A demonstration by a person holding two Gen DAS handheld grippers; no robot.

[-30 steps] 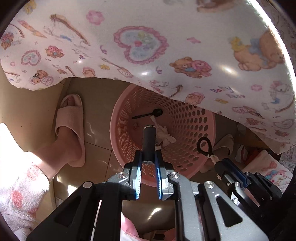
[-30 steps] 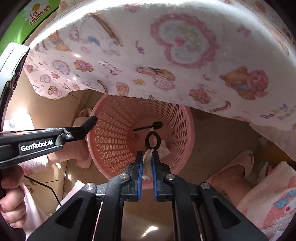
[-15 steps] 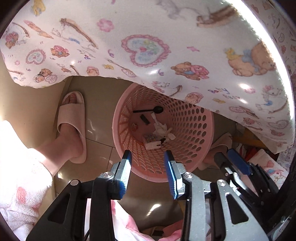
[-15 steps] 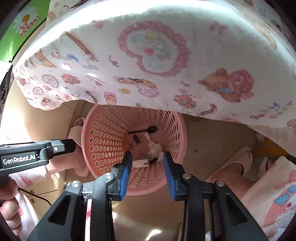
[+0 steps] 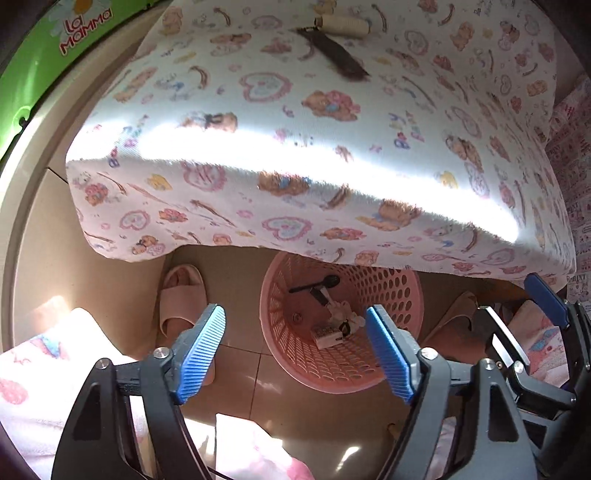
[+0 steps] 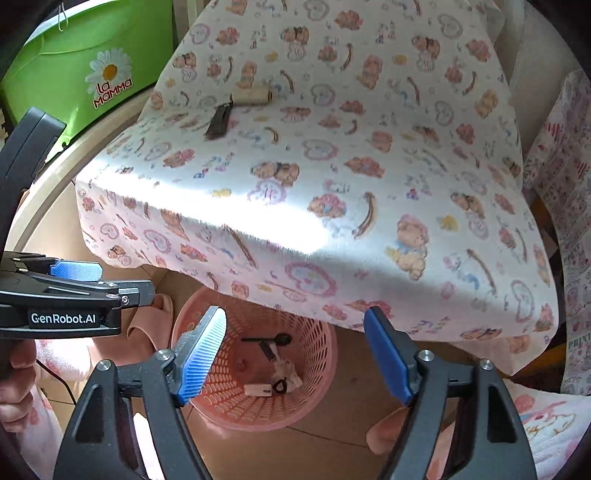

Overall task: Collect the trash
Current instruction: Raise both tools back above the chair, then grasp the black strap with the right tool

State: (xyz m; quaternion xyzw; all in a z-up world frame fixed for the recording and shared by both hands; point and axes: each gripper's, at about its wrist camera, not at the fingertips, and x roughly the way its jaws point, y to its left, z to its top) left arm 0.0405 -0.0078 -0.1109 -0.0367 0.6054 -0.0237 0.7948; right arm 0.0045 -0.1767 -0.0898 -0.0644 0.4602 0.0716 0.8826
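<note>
A pink perforated basket (image 5: 388,306) (image 6: 314,354) stands on the tiled floor, partly under the table edge. In it lie a black spoon (image 5: 317,285) (image 6: 269,339), crumpled white paper (image 5: 341,312), a small box (image 5: 325,334) (image 6: 258,389) and a black ring (image 6: 279,385). On the bear-print tablecloth (image 5: 295,147) (image 6: 332,166) lie a beige thread spool (image 5: 345,26) (image 6: 252,96) and a dark flat piece (image 5: 338,55) (image 6: 219,120). My left gripper (image 5: 295,354) is open and empty above the basket. My right gripper (image 6: 295,358) is open and empty above it too.
A green La Mamma bin (image 6: 92,74) stands at the far left. Pink slippers and the person's feet (image 5: 183,299) (image 6: 144,332) flank the basket. The left gripper's body (image 6: 62,295) shows at the left of the right wrist view.
Both grippers opened and dropped a dark cylinder and a ring-topped item into the basket. Both then rose and pulled back, and the tabletop came into view.
</note>
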